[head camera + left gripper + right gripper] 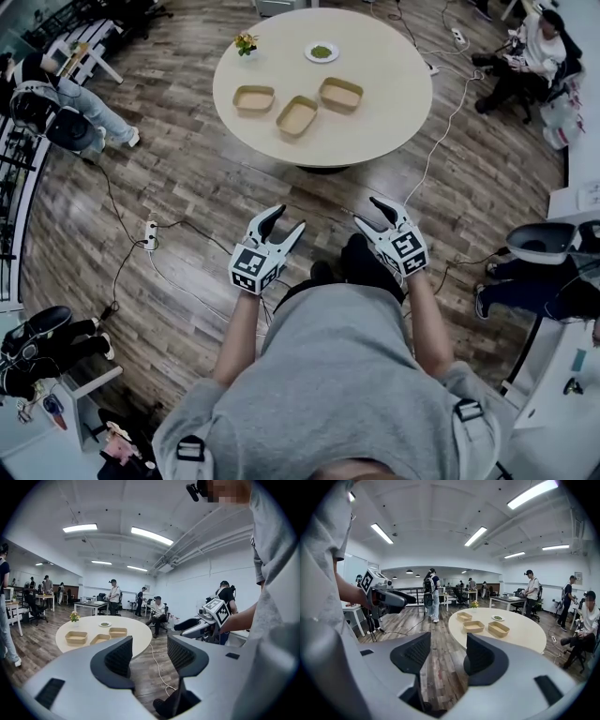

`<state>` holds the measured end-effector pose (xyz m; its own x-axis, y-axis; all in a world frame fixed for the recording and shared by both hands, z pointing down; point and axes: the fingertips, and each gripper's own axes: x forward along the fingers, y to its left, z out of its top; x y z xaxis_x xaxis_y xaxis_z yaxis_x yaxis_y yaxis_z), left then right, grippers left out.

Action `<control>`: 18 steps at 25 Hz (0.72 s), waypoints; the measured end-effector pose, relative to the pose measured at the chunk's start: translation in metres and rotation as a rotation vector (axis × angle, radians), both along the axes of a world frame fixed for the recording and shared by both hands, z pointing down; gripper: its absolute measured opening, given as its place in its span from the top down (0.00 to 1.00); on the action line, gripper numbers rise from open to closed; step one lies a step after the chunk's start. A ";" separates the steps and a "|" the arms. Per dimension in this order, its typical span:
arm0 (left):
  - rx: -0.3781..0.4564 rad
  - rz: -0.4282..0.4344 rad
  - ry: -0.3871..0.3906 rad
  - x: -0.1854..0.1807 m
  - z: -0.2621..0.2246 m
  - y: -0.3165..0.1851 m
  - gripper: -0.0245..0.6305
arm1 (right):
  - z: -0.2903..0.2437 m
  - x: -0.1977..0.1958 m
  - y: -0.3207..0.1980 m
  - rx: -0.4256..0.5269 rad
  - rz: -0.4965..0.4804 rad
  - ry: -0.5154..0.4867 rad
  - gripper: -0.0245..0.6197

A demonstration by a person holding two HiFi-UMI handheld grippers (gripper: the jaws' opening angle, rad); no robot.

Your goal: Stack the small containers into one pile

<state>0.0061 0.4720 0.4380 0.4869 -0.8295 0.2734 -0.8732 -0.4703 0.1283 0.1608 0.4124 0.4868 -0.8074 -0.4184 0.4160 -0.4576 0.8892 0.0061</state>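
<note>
Short of table (pixel 394 108), L gripper (pixel 289 218) & R gripper (pixel 366 210) fingers (pixel 119 657) wide apart, empty.

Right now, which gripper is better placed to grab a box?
Probably left. The left gripper and right gripper both hang open, empty, far from the round beige table, but the tan rectangular containers sit more in front of the left one.
</note>
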 end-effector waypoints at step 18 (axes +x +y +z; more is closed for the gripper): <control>-0.051 -0.049 0.004 -0.022 0.019 -0.040 0.60 | 0.020 -0.019 -0.053 -0.067 -0.021 -0.030 0.57</control>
